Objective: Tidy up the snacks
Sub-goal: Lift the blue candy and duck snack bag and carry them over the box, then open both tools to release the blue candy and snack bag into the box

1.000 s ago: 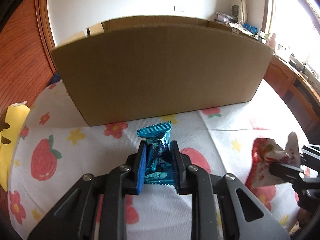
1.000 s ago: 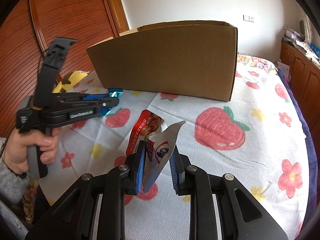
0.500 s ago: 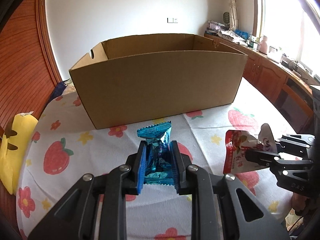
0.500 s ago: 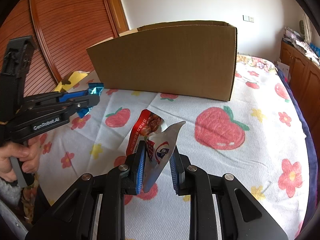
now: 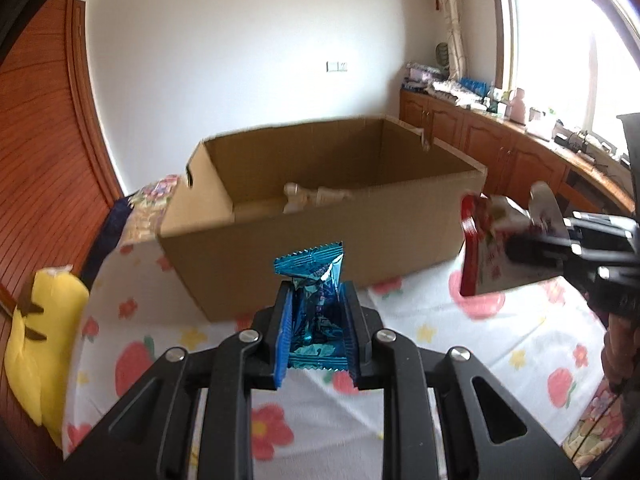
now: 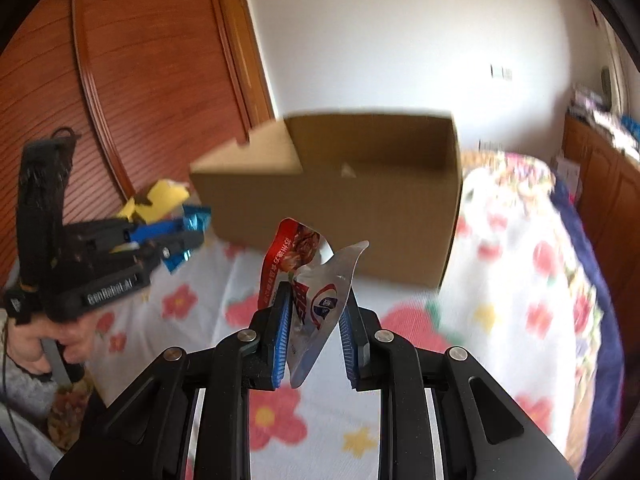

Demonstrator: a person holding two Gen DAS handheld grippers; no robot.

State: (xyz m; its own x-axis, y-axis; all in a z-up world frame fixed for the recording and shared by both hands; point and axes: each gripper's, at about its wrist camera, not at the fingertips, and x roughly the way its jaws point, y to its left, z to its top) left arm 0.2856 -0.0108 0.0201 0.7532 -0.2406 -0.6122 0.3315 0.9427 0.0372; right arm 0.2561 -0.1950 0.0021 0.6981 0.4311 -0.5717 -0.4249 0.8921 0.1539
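My left gripper [image 5: 315, 294] is shut on a shiny blue snack packet [image 5: 314, 304], held upright in the air in front of the open cardboard box [image 5: 320, 236]. My right gripper [image 6: 316, 300] is shut on a red and white snack pouch [image 6: 310, 280], also lifted above the bed. In the left wrist view that pouch [image 5: 486, 248] hangs at the right beside the box's front corner. The right wrist view shows the left gripper [image 6: 188, 236] with the blue packet [image 6: 194, 220] at the left, near the cardboard box [image 6: 340, 200]. A pale packet [image 5: 308, 196] lies inside the box.
The box stands on a bed with a white strawberry and flower sheet [image 5: 440, 328]. A yellow plush toy [image 5: 36, 340] lies at the left edge. Wooden wardrobe doors [image 6: 140, 80] rise on the left, and cluttered wooden cabinets [image 5: 500, 136] line the window side.
Both grippers have risen with their snacks still held. The box's open top and inside have come into view, where earlier only its front wall showed.
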